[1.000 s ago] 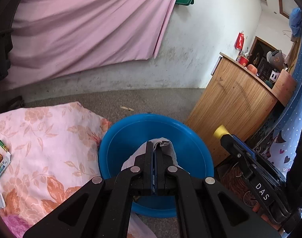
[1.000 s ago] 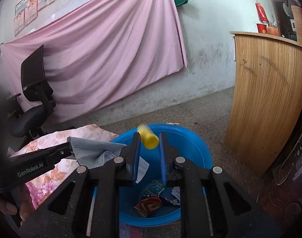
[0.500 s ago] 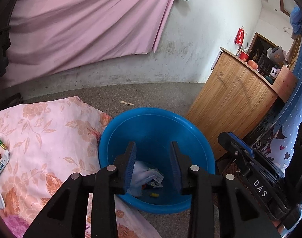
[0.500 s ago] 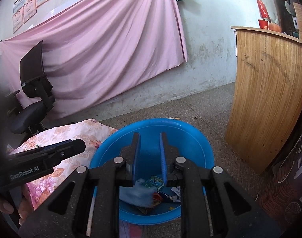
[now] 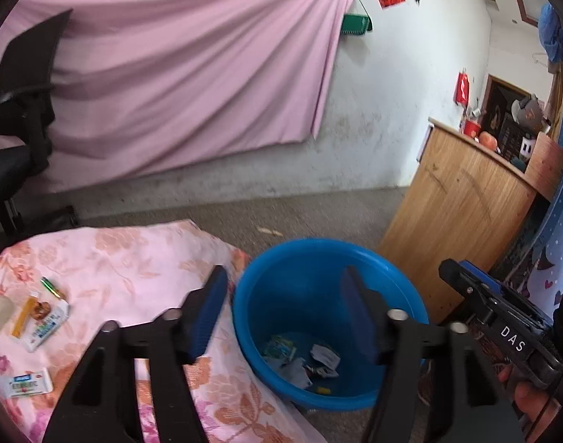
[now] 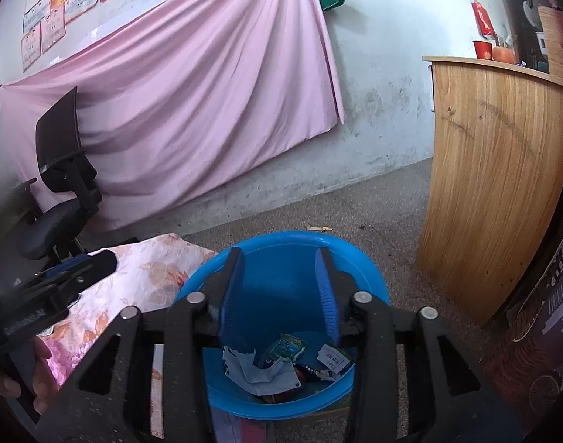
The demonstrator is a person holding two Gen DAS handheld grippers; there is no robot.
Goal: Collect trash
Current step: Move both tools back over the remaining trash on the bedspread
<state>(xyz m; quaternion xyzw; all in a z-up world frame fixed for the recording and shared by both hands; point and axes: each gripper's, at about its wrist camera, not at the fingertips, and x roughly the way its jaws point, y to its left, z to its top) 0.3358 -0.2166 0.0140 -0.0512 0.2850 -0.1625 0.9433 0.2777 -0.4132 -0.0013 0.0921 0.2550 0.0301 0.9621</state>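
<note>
A blue plastic basin (image 5: 307, 258) (image 6: 355, 254) stands on the floor beside a pink floral cloth (image 5: 133, 258) (image 6: 148, 269). Inside it lie a grey crumpled mask (image 6: 259, 373) (image 5: 292, 371), wrappers and paper scraps (image 6: 331, 360). My left gripper (image 5: 285, 310) hangs wide open above the basin's left rim, holding nothing. My right gripper (image 6: 279, 291) is open over the basin, also with nothing in it. More wrappers (image 5: 45, 323) and a small white packet (image 5: 24, 382) lie on the cloth at the left.
A wooden counter (image 6: 495, 184) (image 5: 455, 221) stands right of the basin. A black office chair (image 6: 60, 192) (image 5: 19, 110) is at the left before a pink curtain (image 6: 193, 110). A hand (image 6: 41, 365) holds the left gripper's handle.
The left gripper let go of the grey mask and the right one the yellow piece; both fell into the basin. Both grippers opened wider, and the left one swung left toward the cloth.
</note>
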